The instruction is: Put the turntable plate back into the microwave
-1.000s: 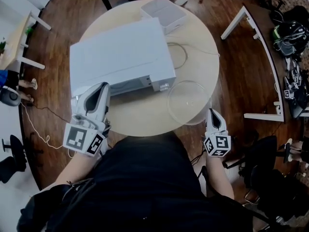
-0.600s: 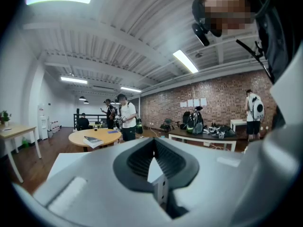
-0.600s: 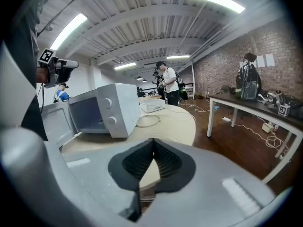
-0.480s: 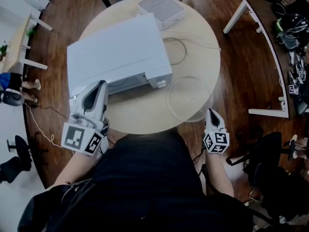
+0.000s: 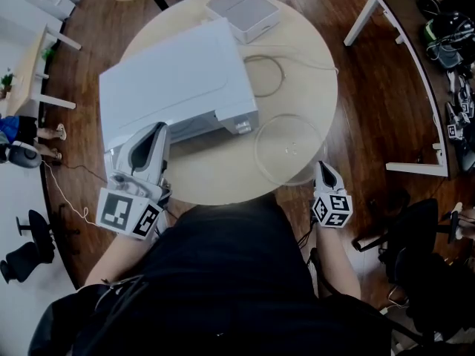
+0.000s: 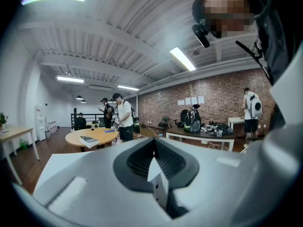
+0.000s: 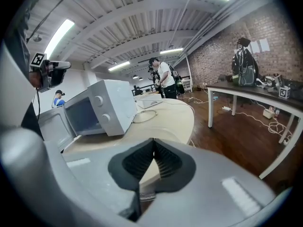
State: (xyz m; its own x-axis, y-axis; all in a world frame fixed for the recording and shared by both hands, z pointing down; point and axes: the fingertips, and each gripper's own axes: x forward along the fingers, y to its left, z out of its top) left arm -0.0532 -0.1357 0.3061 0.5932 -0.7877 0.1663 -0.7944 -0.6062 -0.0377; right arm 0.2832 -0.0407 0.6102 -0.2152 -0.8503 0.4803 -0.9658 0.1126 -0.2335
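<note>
While the turntable plate (image 5: 289, 148) lies on the table (image 5: 223, 180) beside the microwave (image 5: 178, 84), your right gripper (image 5: 324, 170) hangs closed and empty past it, and your left gripper (image 5: 157, 130), jaws together, is at its open door (image 7: 49, 124).

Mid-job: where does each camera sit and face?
Head view: head-mounted, steeply down at table, microwave, turntable plate; torso, left tool, right tool.
Left gripper view: on left tool, shut on microwave door, level toward brick wall; shoulder.
Right gripper view: on right tool, toward microwave; torso at left.
Shared by head and right: microwave.
</note>
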